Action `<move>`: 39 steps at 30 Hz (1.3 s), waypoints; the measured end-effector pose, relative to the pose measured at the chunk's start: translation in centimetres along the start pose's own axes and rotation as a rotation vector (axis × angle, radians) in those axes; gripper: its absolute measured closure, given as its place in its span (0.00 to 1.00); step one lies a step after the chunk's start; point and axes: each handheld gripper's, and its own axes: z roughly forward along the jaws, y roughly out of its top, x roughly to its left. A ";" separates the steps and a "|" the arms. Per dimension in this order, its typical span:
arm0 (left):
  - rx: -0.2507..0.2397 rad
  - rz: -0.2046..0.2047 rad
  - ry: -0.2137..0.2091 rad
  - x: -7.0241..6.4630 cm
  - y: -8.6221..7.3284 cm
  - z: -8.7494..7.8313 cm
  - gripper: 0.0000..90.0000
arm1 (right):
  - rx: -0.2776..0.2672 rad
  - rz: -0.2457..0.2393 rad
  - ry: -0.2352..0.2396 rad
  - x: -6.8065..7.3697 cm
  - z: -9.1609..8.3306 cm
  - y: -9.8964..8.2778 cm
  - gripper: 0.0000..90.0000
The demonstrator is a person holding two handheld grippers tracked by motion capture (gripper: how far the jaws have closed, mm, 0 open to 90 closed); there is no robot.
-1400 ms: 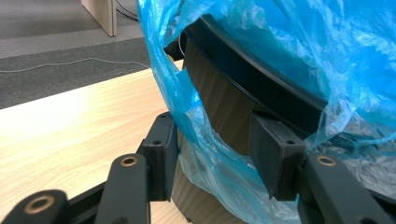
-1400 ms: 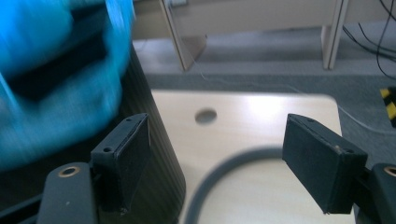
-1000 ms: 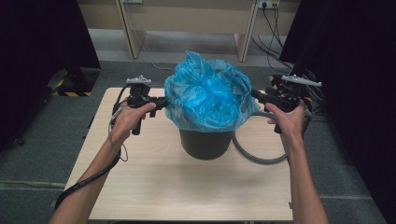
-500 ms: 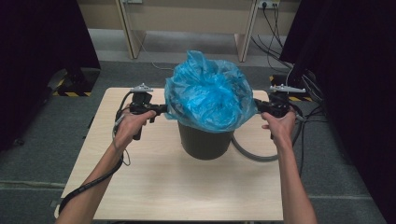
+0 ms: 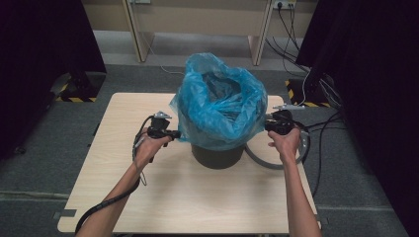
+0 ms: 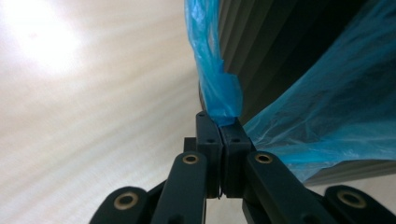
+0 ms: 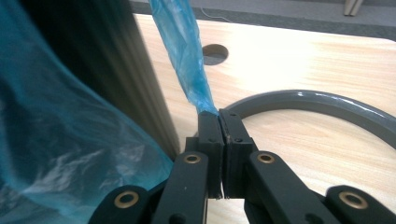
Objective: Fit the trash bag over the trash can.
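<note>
Bag lower over bin, mouth open

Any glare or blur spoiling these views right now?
Left gripper view: glare washes out the table at upper left; the bin wall is soft. Right gripper view: blue bag nearby blurs. High view: dark sides, centre evenly lit.

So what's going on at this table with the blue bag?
A person at a wooden table is fitting a blue plastic bag into a dark bin, using a hand-held gripper in each hand. The left gripper is shut on a pinch of the bag's edge on one side of the bin, the right gripper on the opposite side. The bag is draped over the rim, its mouth open at the top. A grey ring lies on the table beside the bin.
</note>
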 end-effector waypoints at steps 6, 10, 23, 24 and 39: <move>0.038 0.045 -0.030 -1.8 -2.7 2.0 0.96 | 0.032 -0.041 -0.079 -0.5 1.8 -0.3 0.98; 0.052 0.047 -0.043 -3.0 -4.2 2.8 0.95 | 0.061 -0.034 -0.112 -0.9 3.2 -0.7 0.96; 0.072 0.069 -0.057 -3.3 -6.5 2.1 0.75 | 0.176 -0.082 -0.117 -1.3 5.4 -2.9 0.74; 0.063 0.056 -0.062 -3.2 -6.7 1.5 0.69 | 0.175 -0.068 -0.117 -1.4 5.1 -2.9 0.68; -0.194 0.003 -0.077 -1.6 -4.4 -10.1 0.37 | -0.160 0.017 0.083 -1.0 -7.7 2.9 0.46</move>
